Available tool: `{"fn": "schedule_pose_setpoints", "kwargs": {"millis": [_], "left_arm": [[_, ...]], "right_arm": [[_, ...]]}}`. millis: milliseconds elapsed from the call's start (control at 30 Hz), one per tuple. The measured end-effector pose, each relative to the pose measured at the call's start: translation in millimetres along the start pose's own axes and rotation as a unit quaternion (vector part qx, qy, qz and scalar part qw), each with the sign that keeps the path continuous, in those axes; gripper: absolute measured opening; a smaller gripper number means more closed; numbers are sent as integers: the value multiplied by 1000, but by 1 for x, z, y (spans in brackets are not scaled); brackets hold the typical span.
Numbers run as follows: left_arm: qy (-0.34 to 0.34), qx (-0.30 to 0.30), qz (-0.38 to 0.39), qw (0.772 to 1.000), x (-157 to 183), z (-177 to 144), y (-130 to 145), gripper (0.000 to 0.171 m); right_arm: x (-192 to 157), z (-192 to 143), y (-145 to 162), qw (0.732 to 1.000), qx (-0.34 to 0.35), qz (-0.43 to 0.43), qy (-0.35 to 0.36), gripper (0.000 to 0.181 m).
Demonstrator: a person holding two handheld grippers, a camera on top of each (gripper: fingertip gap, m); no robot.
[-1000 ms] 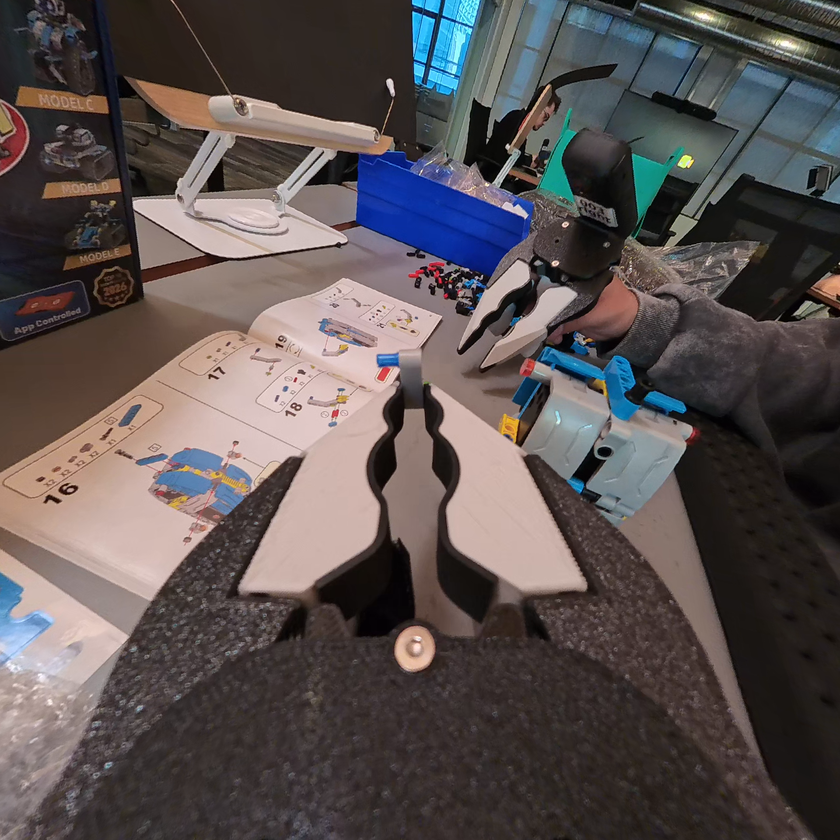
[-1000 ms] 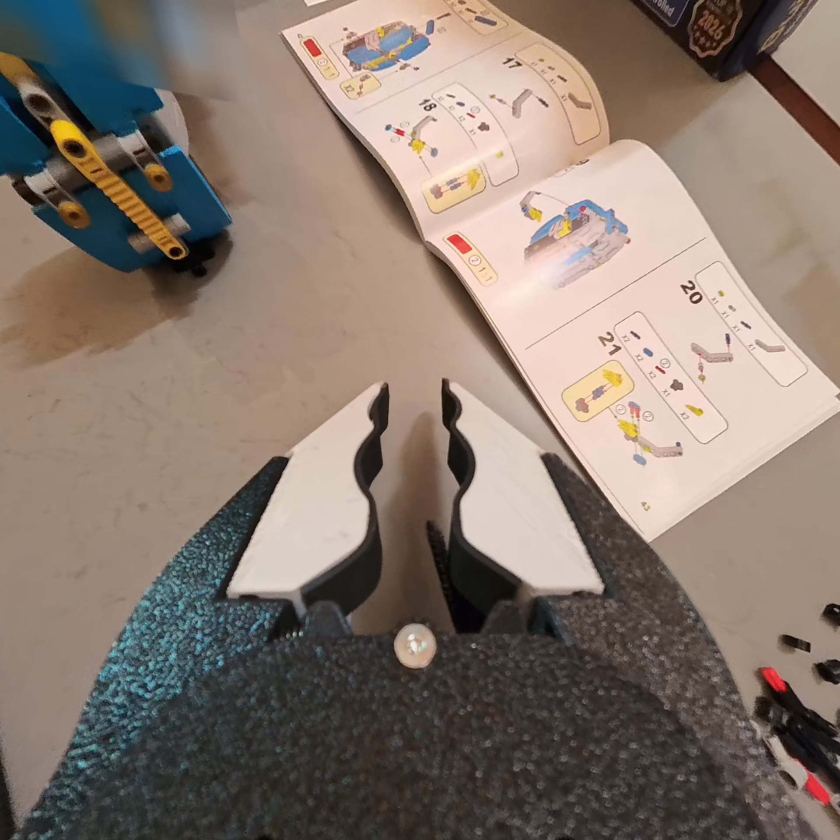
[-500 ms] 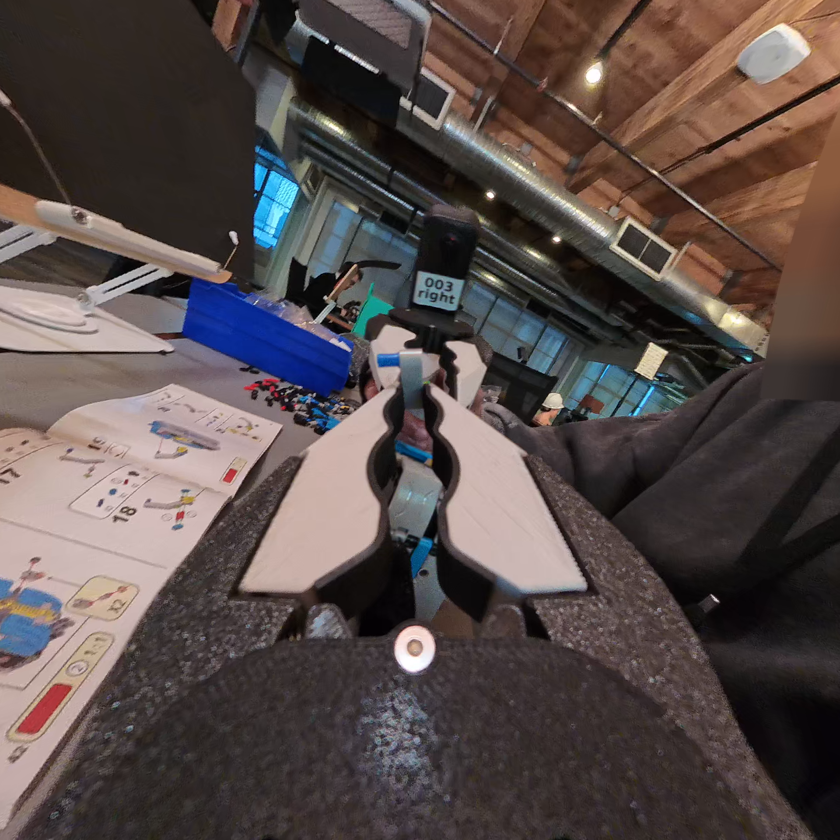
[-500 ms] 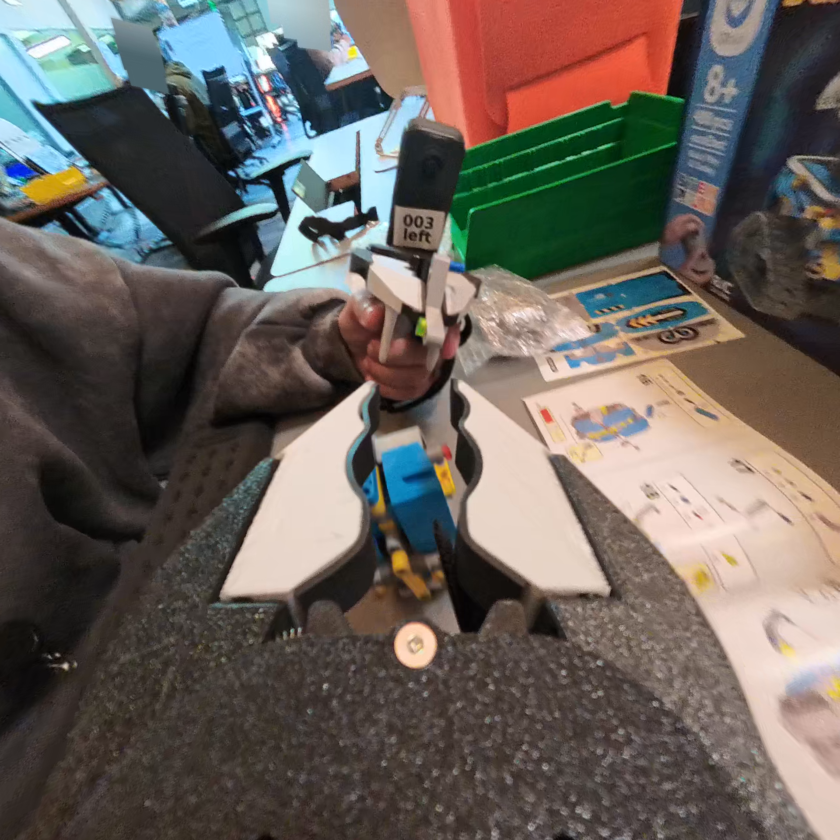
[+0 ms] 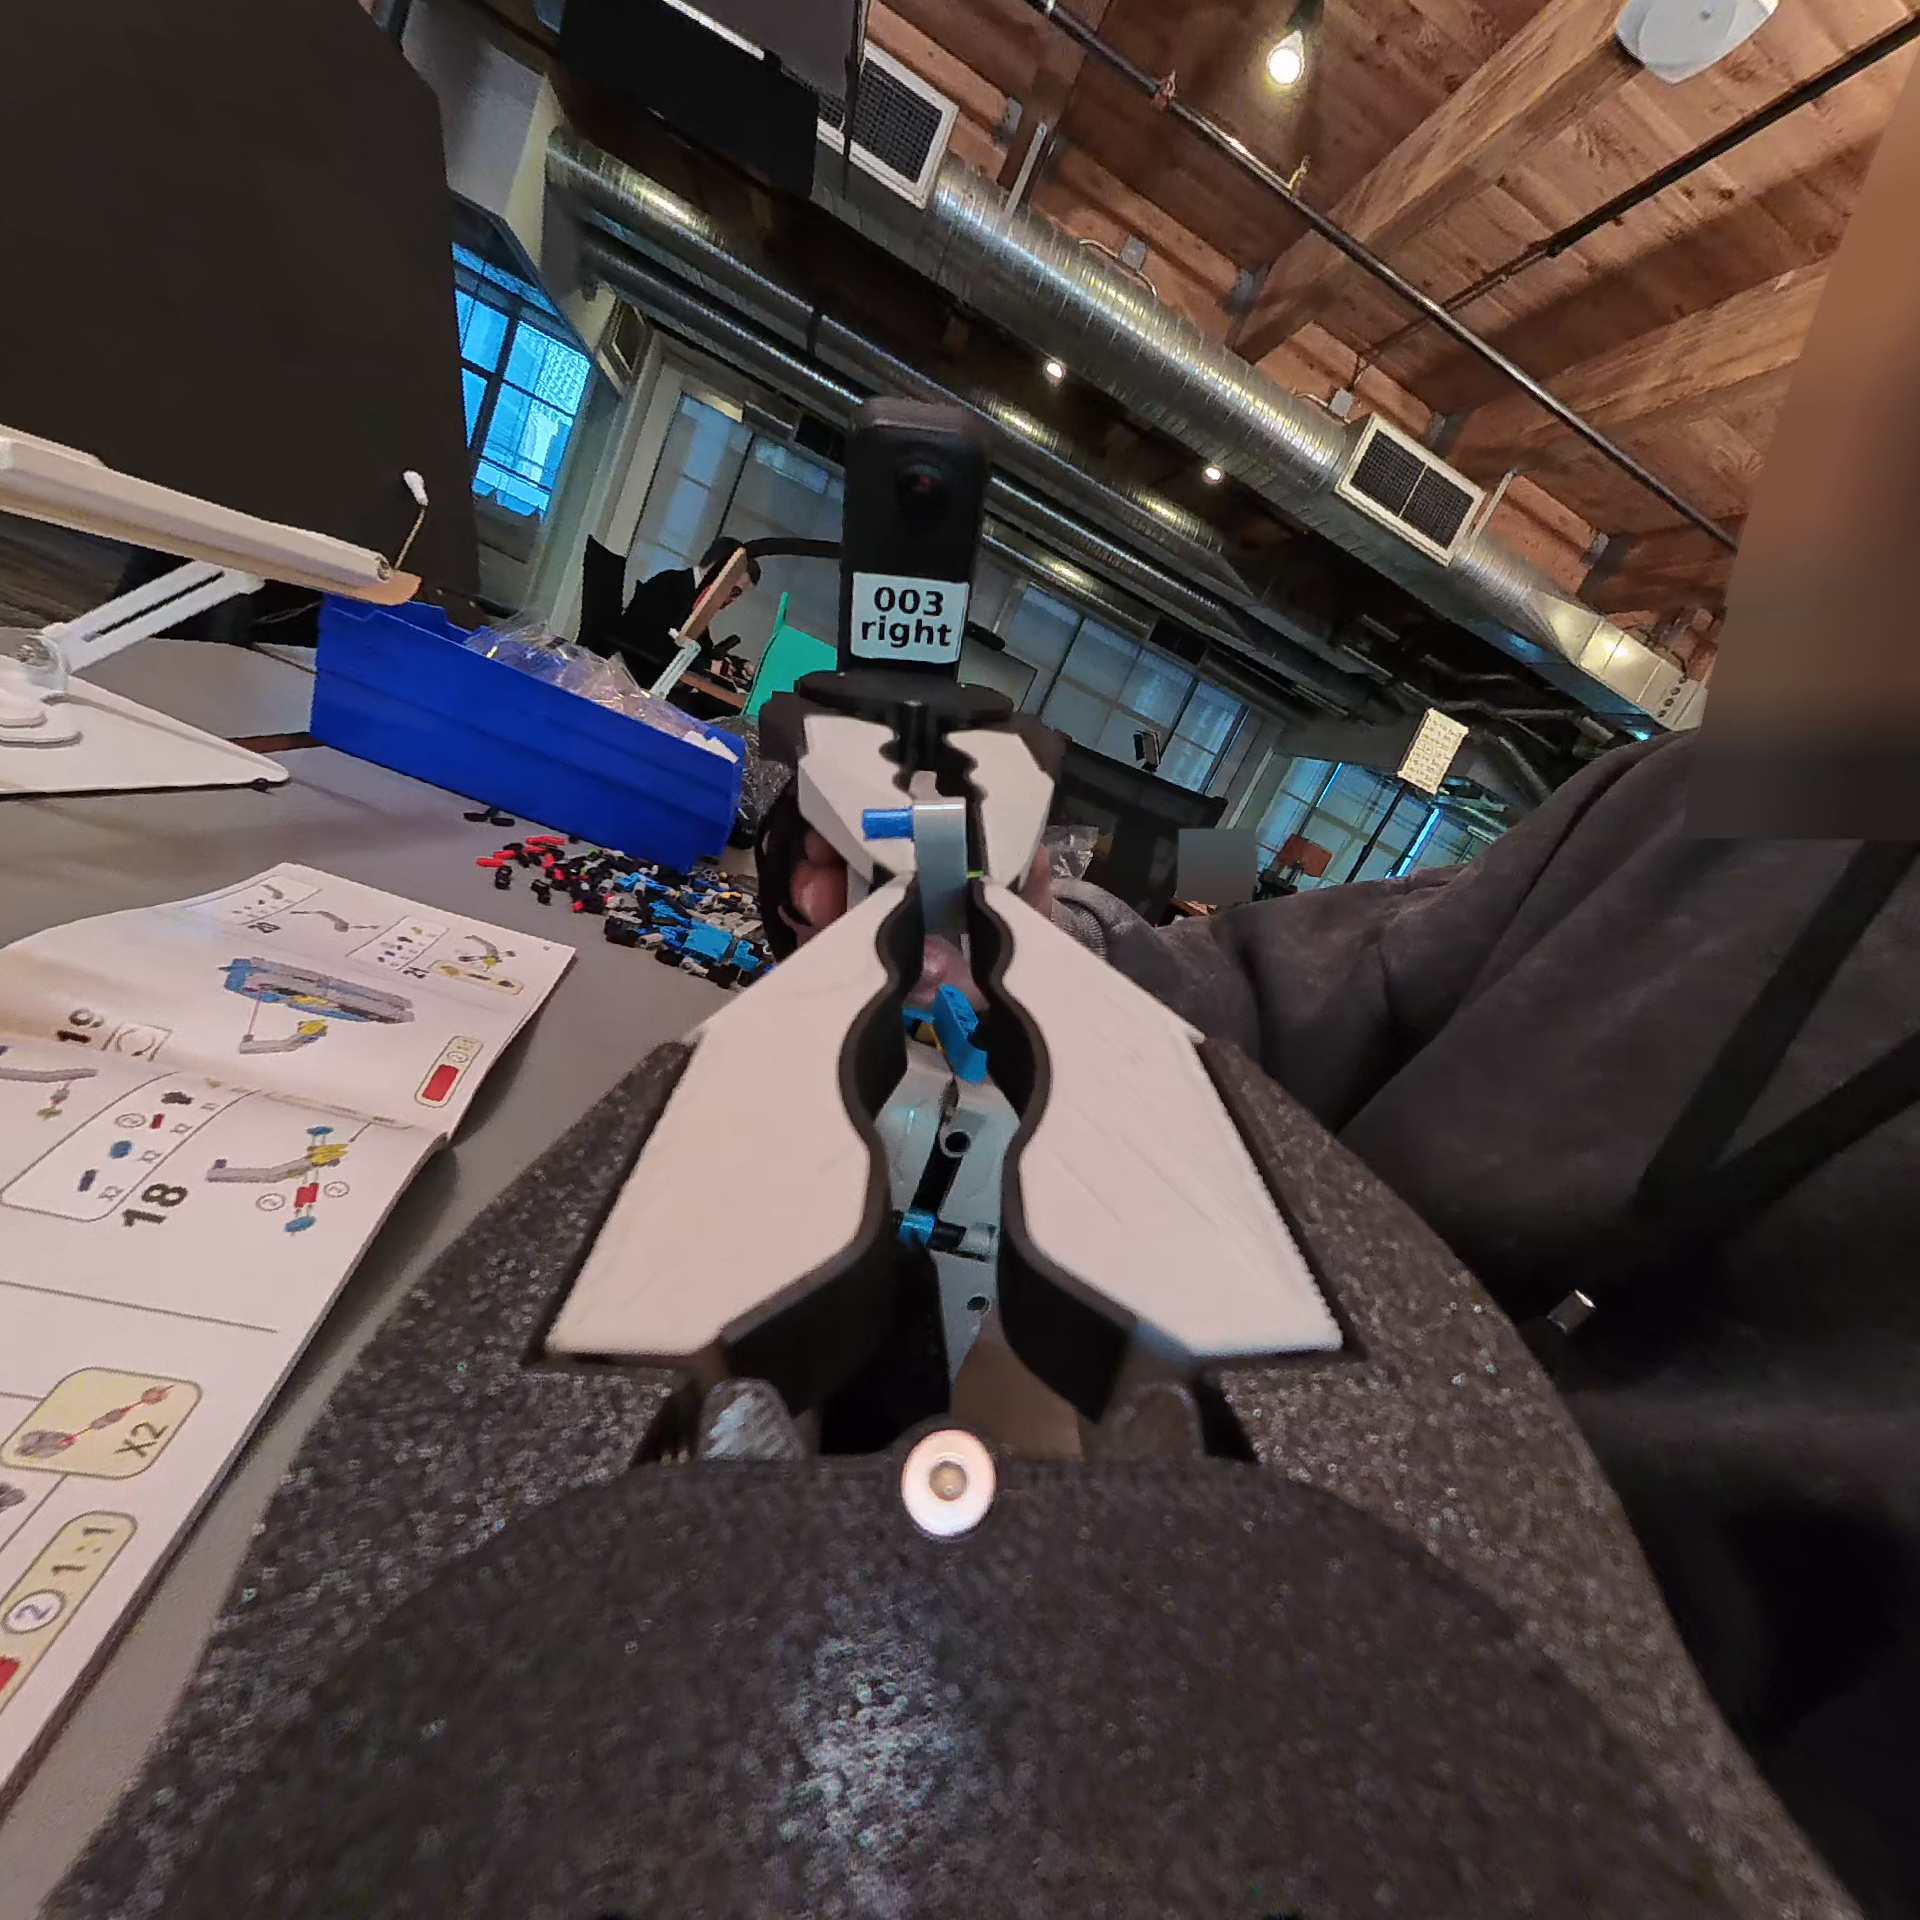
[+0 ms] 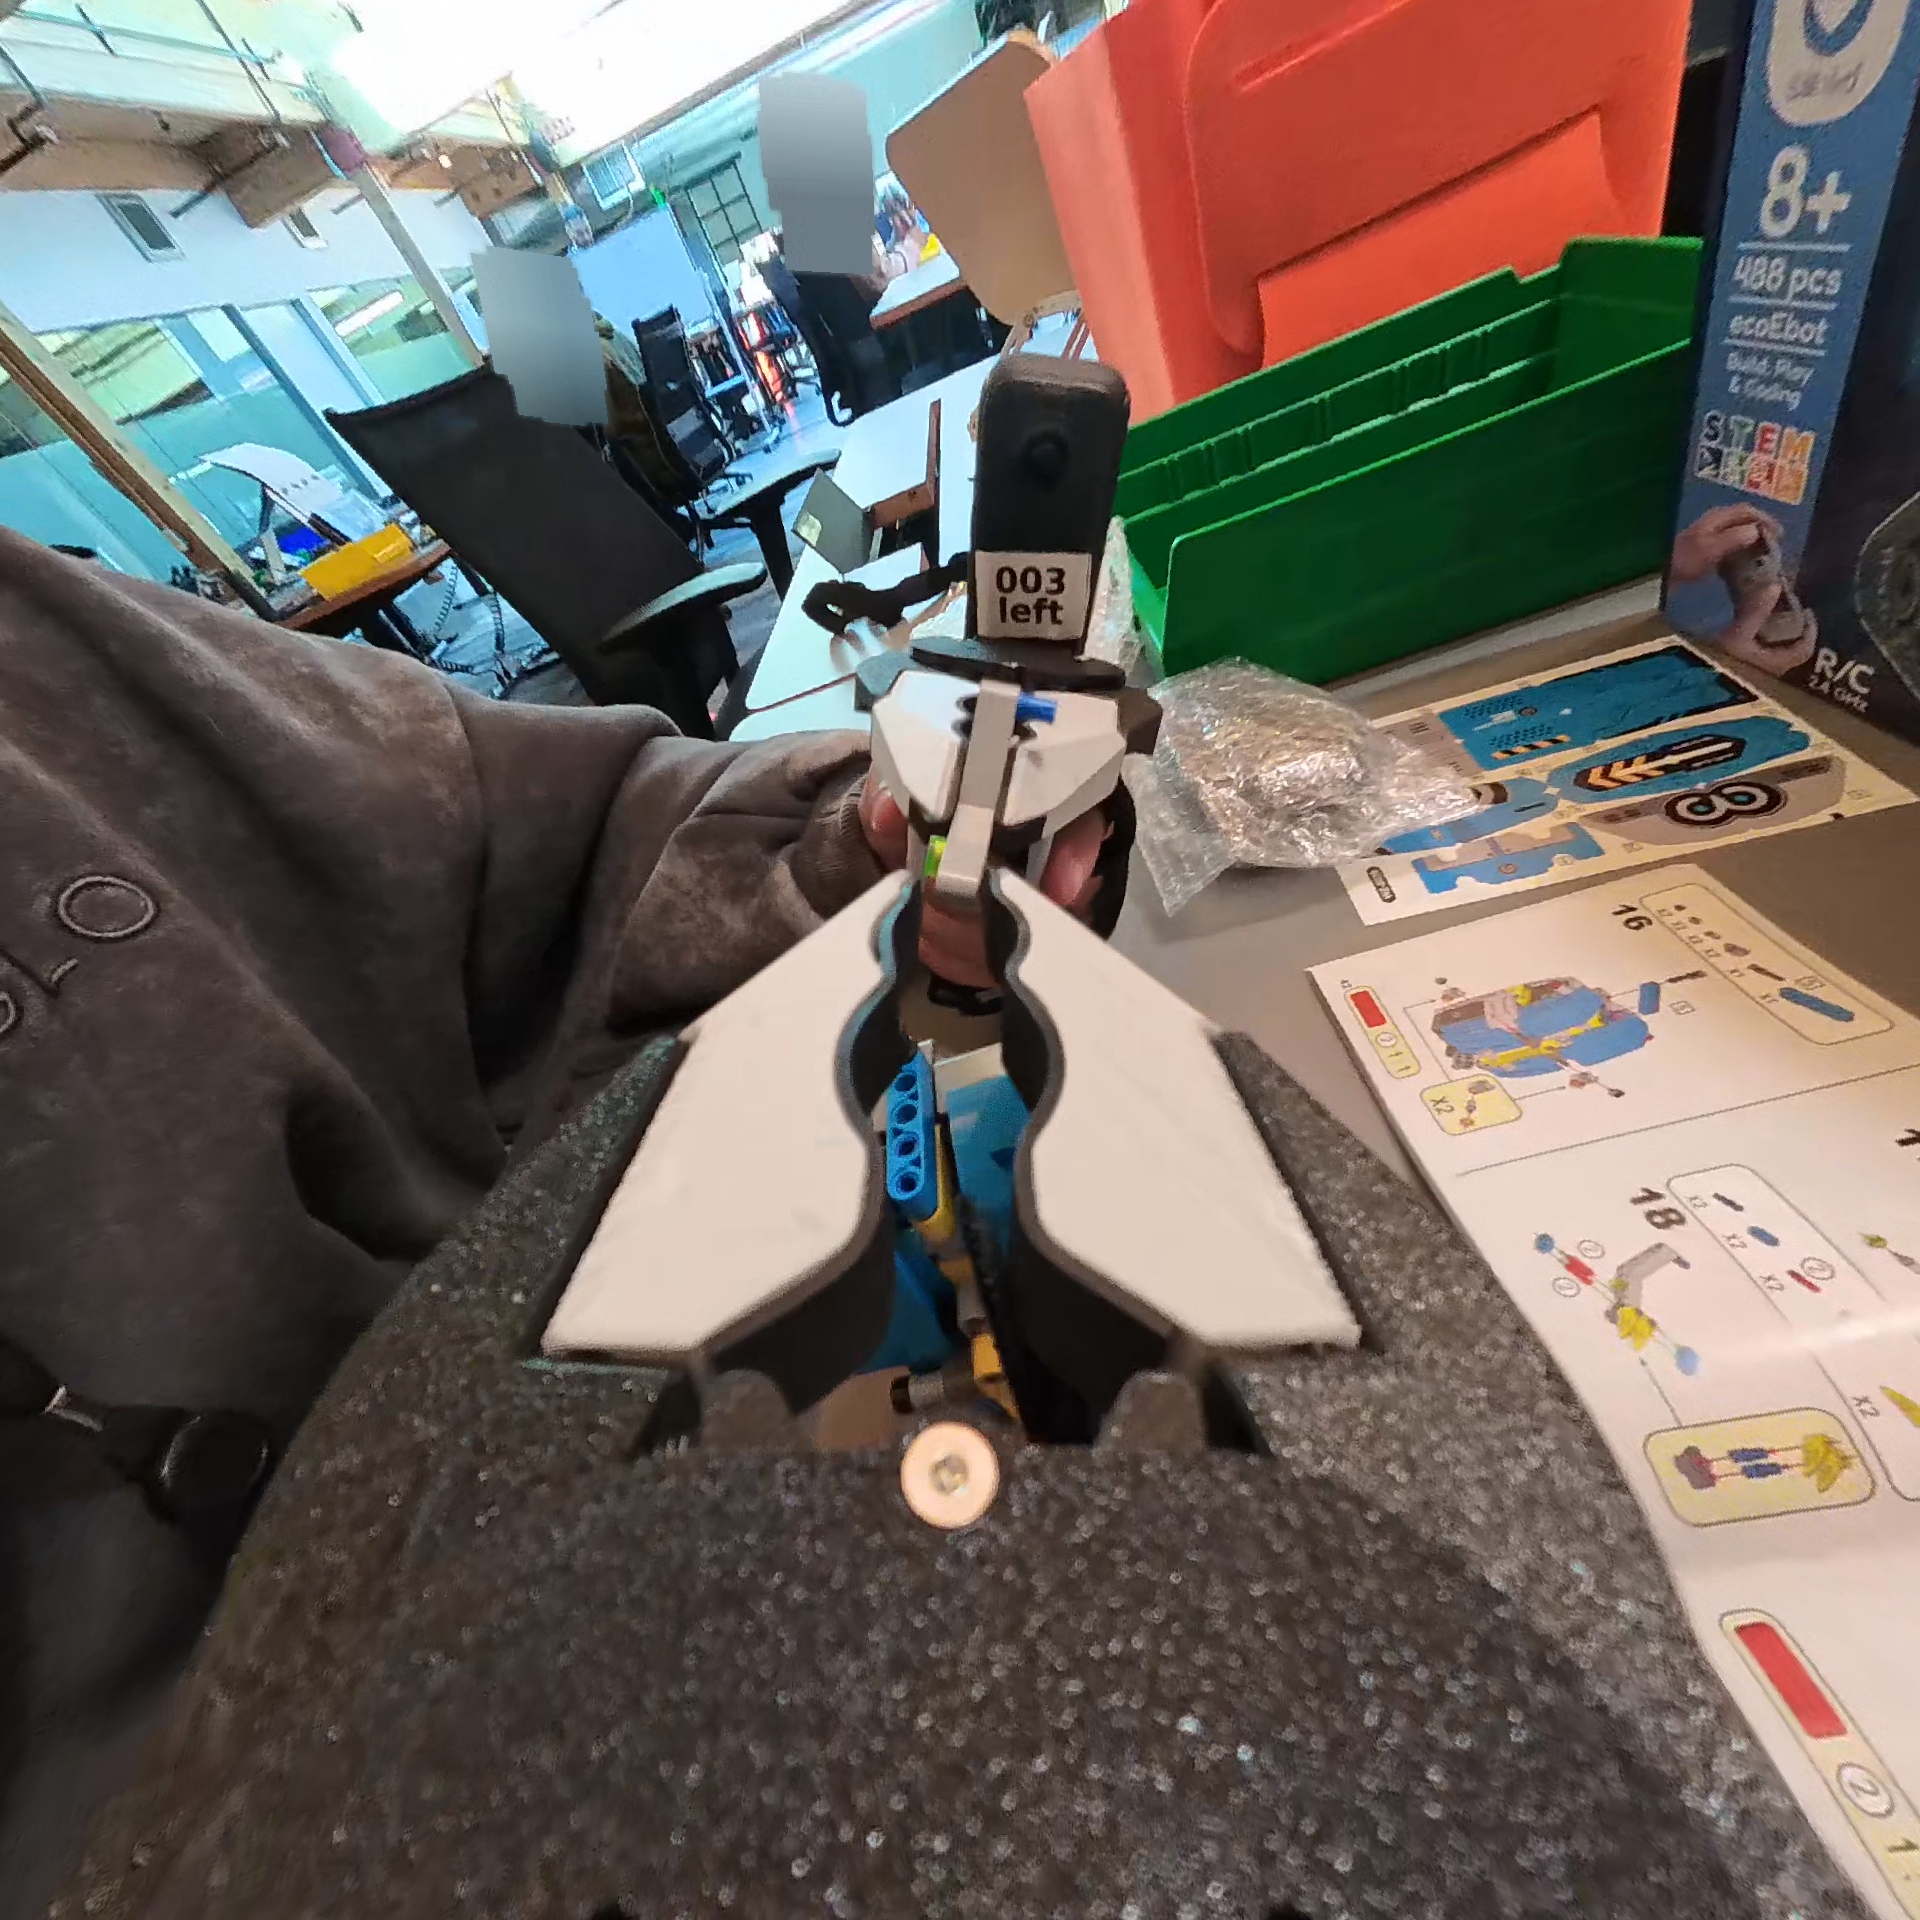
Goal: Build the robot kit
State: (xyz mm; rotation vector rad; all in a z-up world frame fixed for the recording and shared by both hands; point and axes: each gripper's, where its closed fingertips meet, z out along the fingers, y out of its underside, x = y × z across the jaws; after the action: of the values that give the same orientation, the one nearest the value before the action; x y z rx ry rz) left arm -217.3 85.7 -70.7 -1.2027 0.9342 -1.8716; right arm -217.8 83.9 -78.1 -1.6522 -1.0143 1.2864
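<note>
My left gripper is shut on a bent grey beam that has a blue pin at its far end. It is tilted up over a blue and grey brick model on the table. My right gripper faces it tip to tip, with its jaws a narrow gap apart and nothing held. In the right wrist view the beam sticks out of the left gripper and lines up with that gap. I cannot tell whether they touch. The model shows below, between the right fingers.
An open instruction booklet lies left of the left gripper. Behind it are loose small pieces, a blue bin and a white stand. The right wrist view shows a green bin, a product box, a sticker sheet, a plastic bag and the person's grey sleeve. My left and right fingertips are right by each other.
Both grippers swung up from the table to face each other over the model, then drew closer together. The right jaws narrowed a little. The left gripper still holds the beam.
</note>
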Motion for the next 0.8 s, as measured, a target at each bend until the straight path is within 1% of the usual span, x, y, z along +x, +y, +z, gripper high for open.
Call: {"fn": "schedule_pose_setpoints", "kwargs": {"millis": [133,233,267,300,333,400,467,500,533,567,600,633,667,700,800], "left_arm": [[3,-6,3,1000,2,2,3,7],[-28,-18,23,999,-5,4,7,10],[-43,-19,33,998,-9,4,7,20],[-57,-22,39,997,-13,3,7,25],[-70,-25,42,996,-18,2,8,25],[-97,-33,46,994,-27,0,10,25],[-131,-33,55,989,-38,-4,9,24],[-159,-27,64,985,-45,-8,5,23],[-207,-19,79,975,-56,-16,-1,22],[-275,-9,104,956,-70,-29,-10,20],[-340,7,140,930,-79,-44,-22,18],[-383,29,178,906,-80,-57,-36,16],[-400,46,207,892,-74,-63,-46,15],[-404,53,222,886,-69,-65,-52,15],[-427,38,241,871,-68,-67,-53,15]], "right_arm": [[-2,1,3,1000,-7,-27,11,8],[4,-3,8,999,-23,-29,33,8],[10,-7,7,998,-20,-33,53,7],[18,-14,5,996,-15,-34,79,8],[27,-23,4,994,-12,-31,105,8],[57,-51,7,983,-10,-16,180,7],[91,-81,25,965,-38,5,259,7],[104,-94,35,956,-51,13,288,8],[115,-106,45,948,-61,22,312,8],[123,-114,53,942,-67,35,326,8],[127,-119,58,941,-66,50,329,8],[130,-120,60,943,-58,65,322,8],[130,-120,60,946,-45,78,313,8],[132,-120,59,947,-34,91,307,8],[137,-121,67,942,-39,111,314,8]]}}
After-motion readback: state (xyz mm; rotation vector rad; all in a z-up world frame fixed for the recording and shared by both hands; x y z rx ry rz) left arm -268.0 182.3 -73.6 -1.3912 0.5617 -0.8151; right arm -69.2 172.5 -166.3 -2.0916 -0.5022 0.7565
